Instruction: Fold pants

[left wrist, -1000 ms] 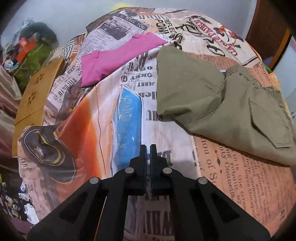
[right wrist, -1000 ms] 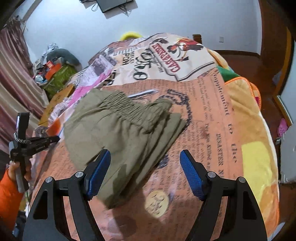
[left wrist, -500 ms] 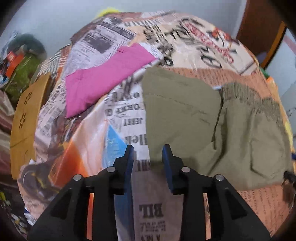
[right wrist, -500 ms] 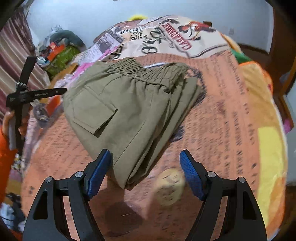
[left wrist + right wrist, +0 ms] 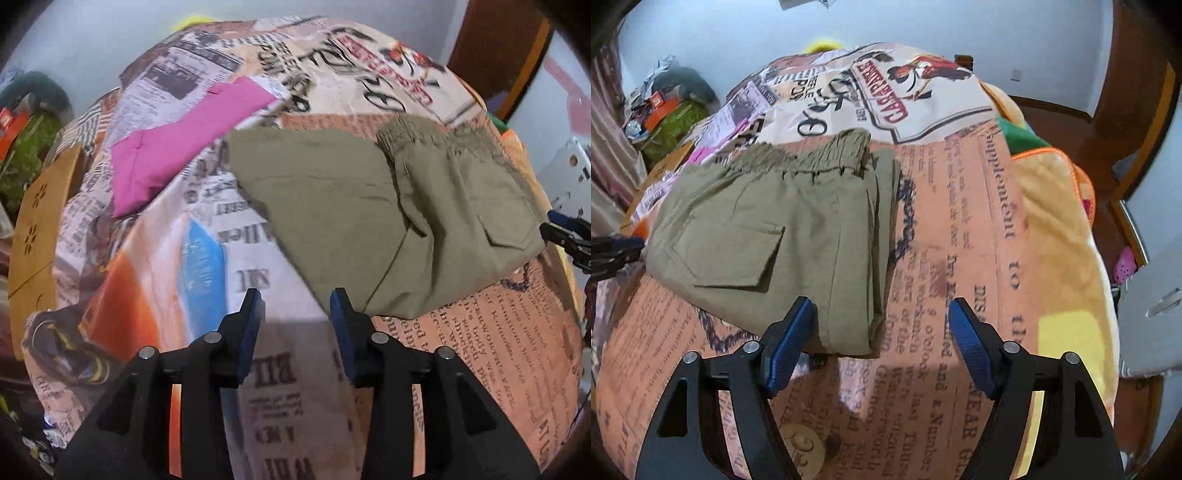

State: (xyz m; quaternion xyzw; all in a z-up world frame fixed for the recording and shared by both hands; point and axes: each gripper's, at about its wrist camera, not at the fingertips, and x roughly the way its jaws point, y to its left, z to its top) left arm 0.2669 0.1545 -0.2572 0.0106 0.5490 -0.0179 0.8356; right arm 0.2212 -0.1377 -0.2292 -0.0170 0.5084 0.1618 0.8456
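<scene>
Olive-green pants lie folded on the newspaper-print bedspread; they also show in the right wrist view, waistband at the far end, flap pocket facing up. My left gripper is open and empty, just short of the pants' near left corner. My right gripper is open and empty, its fingers astride the near right corner of the folded pants, a little above it. The right gripper's tip shows at the right edge of the left wrist view.
A pink garment lies on the bed beyond the pants, to the left. A yellow wooden board stands at the bed's left edge. Clutter sits far left. A brown door is at right.
My left gripper has opened from shut and moved toward the pants' left corner. My right gripper came down close to the pants' near right corner, staying open.
</scene>
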